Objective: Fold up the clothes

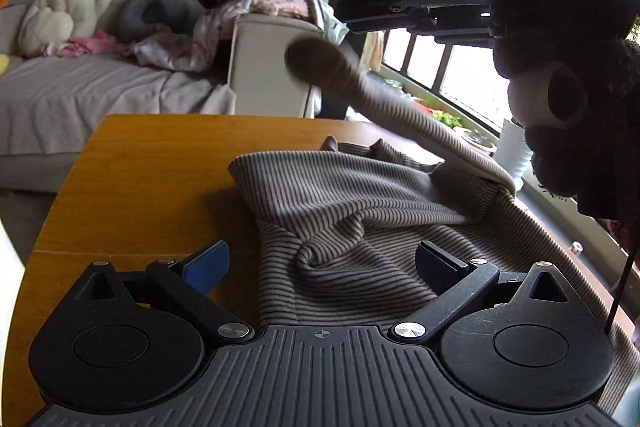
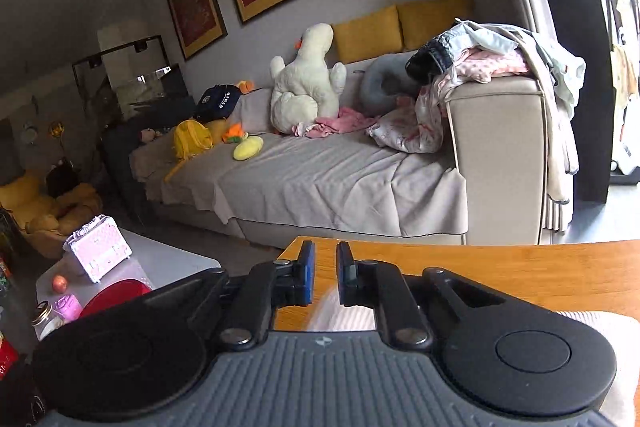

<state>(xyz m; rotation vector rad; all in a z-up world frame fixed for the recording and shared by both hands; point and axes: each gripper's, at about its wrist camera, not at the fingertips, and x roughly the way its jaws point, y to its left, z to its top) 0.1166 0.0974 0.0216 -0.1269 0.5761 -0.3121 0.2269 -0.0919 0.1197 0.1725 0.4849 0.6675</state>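
A brown-and-grey striped garment [image 1: 352,211] lies bunched on the wooden table [image 1: 152,167]. My left gripper [image 1: 322,263] hovers low over its near part, jaws wide open, cloth under the gap but not pinched. One striped sleeve [image 1: 360,87] is up in the air, blurred, just below my right gripper [image 1: 346,15], which a dark fuzzy sleeve [image 1: 580,131] carries at the upper right. In the right wrist view my right gripper [image 2: 325,275] shows a narrow gap with nothing between the pads; a pale blurred cloth [image 2: 336,311] lies beneath them over the table [image 2: 520,267].
Beyond the table stands a grey sofa [image 2: 320,179] with a white plush duck [image 2: 308,83] and a pile of clothes [image 2: 500,59] on its armrest. A low white table [image 2: 168,259] with a pink case [image 2: 98,253] is at the left. Potted plants [image 1: 448,117] line the window.
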